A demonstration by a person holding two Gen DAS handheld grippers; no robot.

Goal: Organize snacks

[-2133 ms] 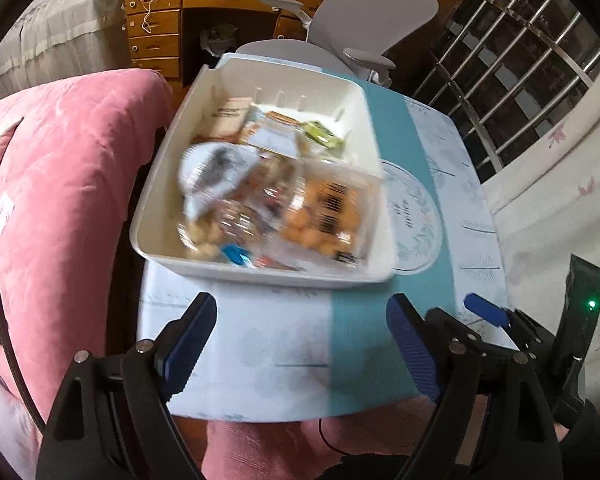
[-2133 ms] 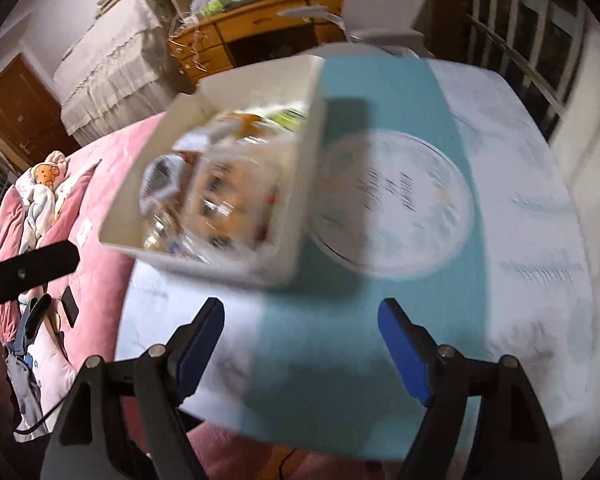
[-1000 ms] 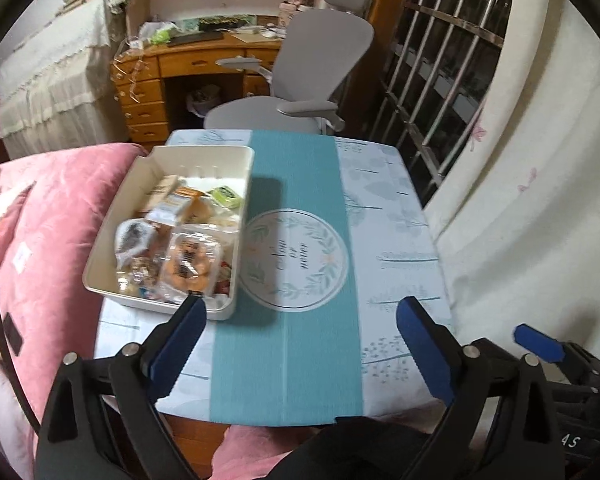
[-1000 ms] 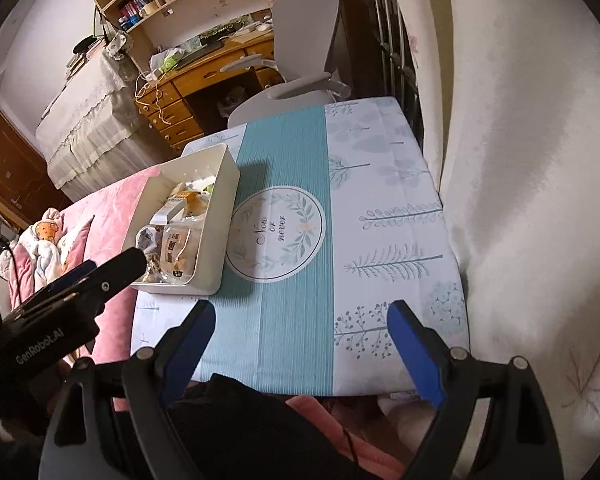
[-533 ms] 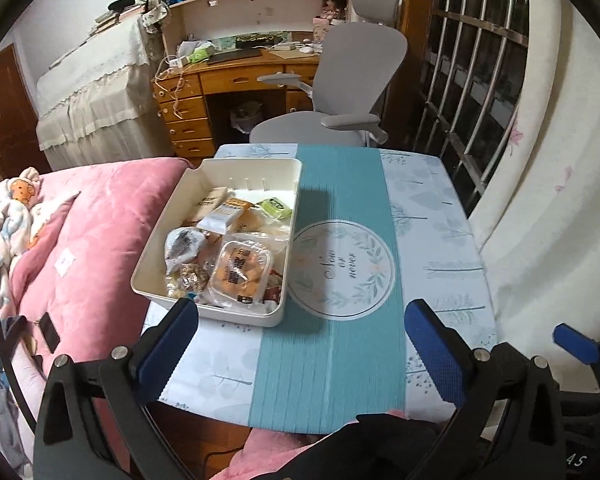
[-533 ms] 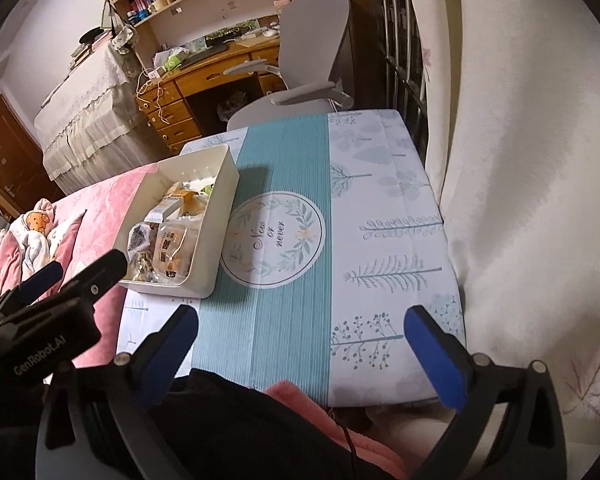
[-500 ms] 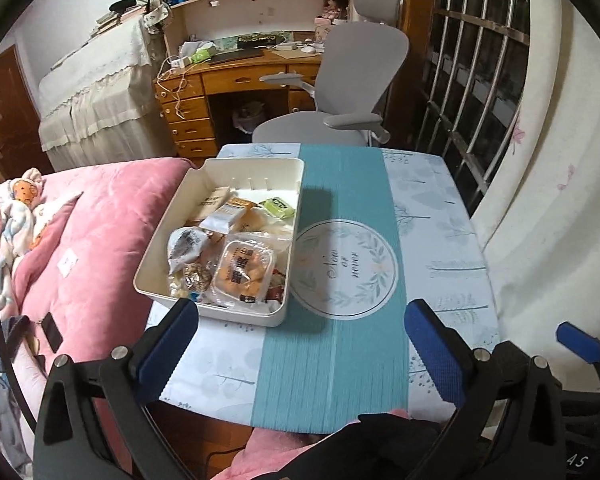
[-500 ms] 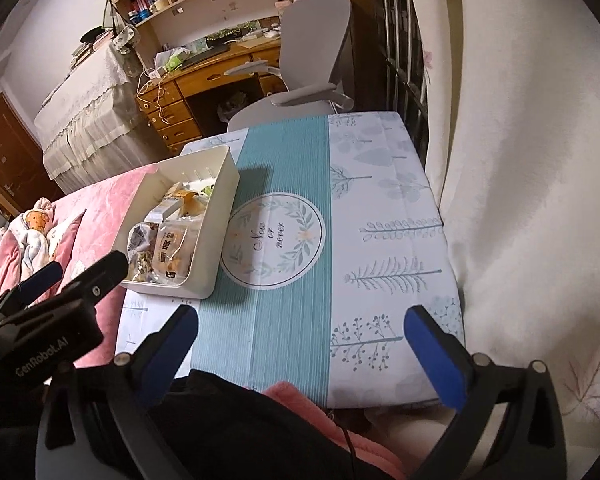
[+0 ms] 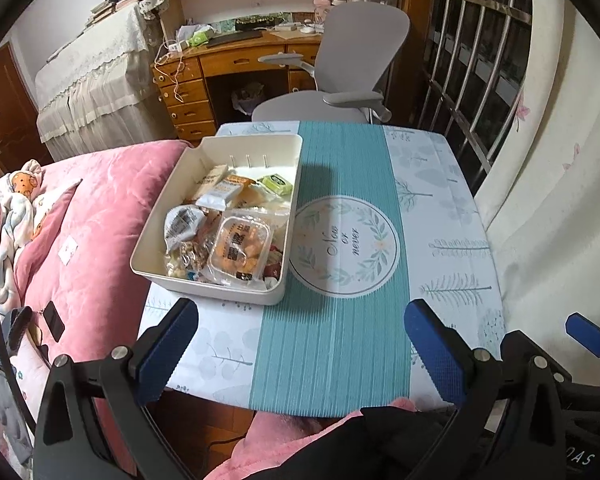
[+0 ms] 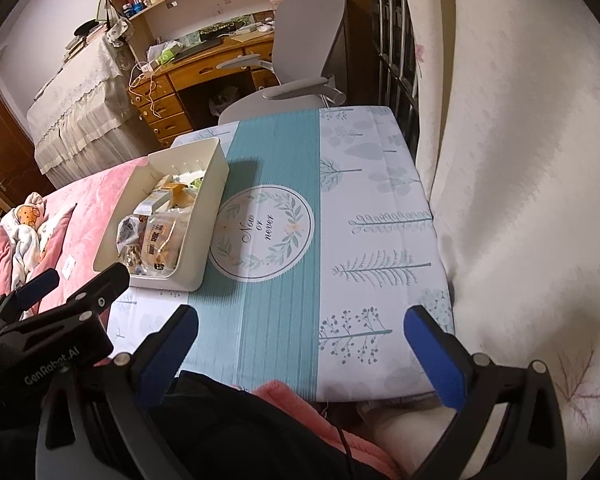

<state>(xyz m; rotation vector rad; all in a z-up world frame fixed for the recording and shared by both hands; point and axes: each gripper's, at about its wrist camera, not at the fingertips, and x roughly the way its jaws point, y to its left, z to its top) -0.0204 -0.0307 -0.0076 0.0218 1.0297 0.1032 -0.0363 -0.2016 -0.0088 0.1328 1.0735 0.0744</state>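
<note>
I hold the left gripper and right gripper at frame bottom, jaws spread fully, gripping nothing. The snacks sit packed in the cream bin, centre left on the table. I judge sorting finished; both grippers hang clear.

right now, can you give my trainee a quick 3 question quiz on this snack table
1. True or false: the snacks sit inside the cream bin.
2. On which side of the tablecloth does the bin stand in the left wrist view: A left, B centre, C right?
3. Fill in: both the left gripper and the right gripper are ____ and hold nothing.

Key: 1 true; 2 A; 3 open
</note>
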